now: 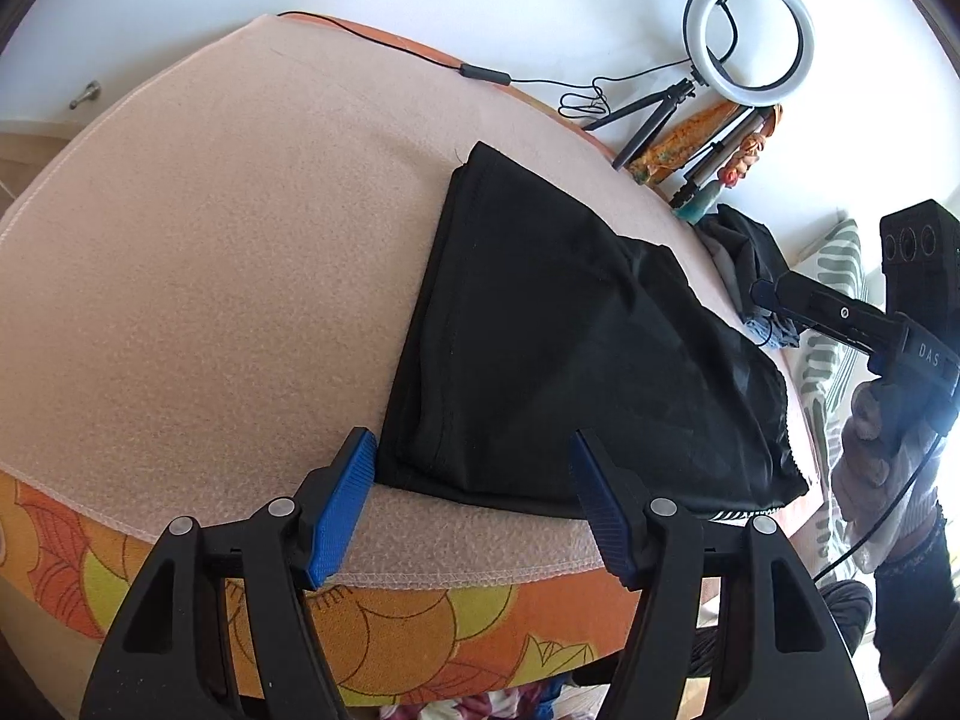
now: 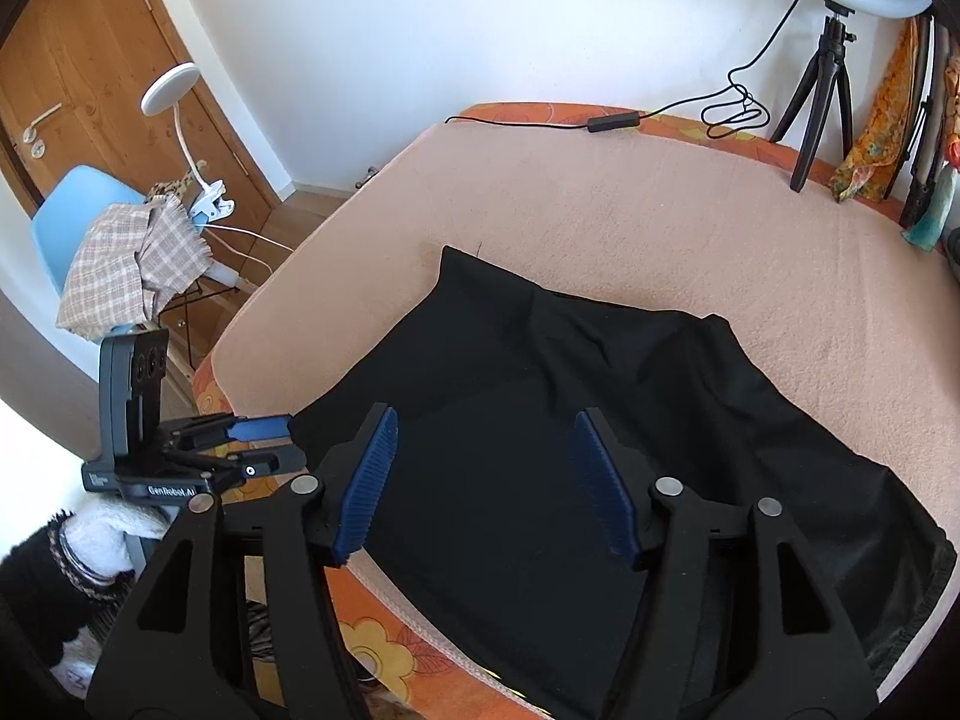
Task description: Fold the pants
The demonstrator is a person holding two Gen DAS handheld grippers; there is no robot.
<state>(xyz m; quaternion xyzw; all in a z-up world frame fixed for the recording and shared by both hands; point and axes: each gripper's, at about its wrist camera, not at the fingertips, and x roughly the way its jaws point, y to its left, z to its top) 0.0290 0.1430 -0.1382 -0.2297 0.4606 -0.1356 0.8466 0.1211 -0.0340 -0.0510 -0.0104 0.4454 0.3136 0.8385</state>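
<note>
The left gripper (image 1: 474, 504) stands wide open at the bottom of its own view, holding nothing. Its left blue pad (image 1: 339, 510) lies close against the near left corner of the black pants (image 1: 540, 348); whether it touches the cloth cannot be told. The right gripper (image 2: 486, 486) is also spread wide and empty, hovering over the near middle of the pants (image 2: 540, 450), both blue pads above dark cloth.

The pants lie folded on a peach blanket (image 1: 210, 270) that covers an orange flowered mattress (image 1: 420, 618), in the centre right of the left view. Their near edge runs along the blanket's front hem.

Along the far wall in the upper right stand a ring light (image 1: 749, 36) on a small tripod (image 2: 819, 96), with its cable (image 2: 660, 111) trailing along the far edge of the bed. A pile of other clothes (image 1: 744, 258) sits at the right edge of the bed, beyond the pants. In the left of the right view, a blue chair (image 2: 72, 216) with a checked cloth (image 2: 132, 264) stands off the bed by a wooden door (image 2: 78, 78).

The blanket lies bare to the left of the pants and behind them.
</note>
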